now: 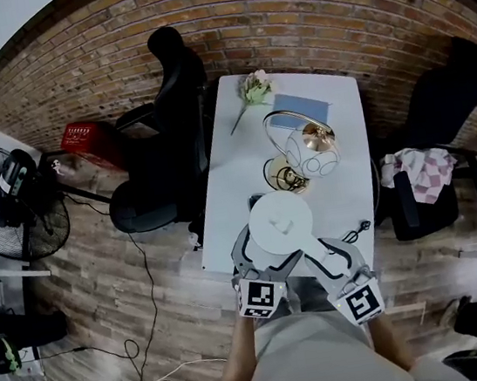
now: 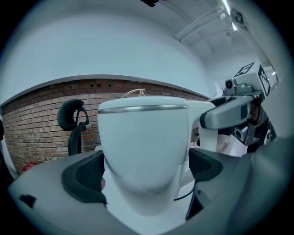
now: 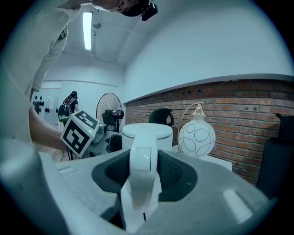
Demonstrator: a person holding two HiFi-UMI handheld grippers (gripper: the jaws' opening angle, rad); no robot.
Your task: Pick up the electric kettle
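A white electric kettle (image 1: 280, 222) hangs over the near end of the white table (image 1: 233, 164). My left gripper (image 1: 267, 258) is shut on the kettle's body (image 2: 142, 151); its dark pads (image 2: 85, 176) press on both sides. My right gripper (image 1: 322, 254) is shut on the kettle's white handle (image 3: 140, 179), with the lid (image 3: 147, 131) just beyond it. In the left gripper view the right gripper (image 2: 229, 110) shows clamped at the handle. In the right gripper view the left gripper (image 3: 98, 137) and its marker cube sit to the kettle's left. The kettle's underside is hidden.
A globe lamp (image 1: 312, 153) on a gold base stands mid-table just beyond the kettle. A flower (image 1: 253, 91) and a blue booklet (image 1: 301, 106) lie at the far end. A cord (image 1: 354, 232) trails at the table's near right. Black chairs (image 1: 170, 142) flank the table; a fan (image 1: 7, 204) stands left.
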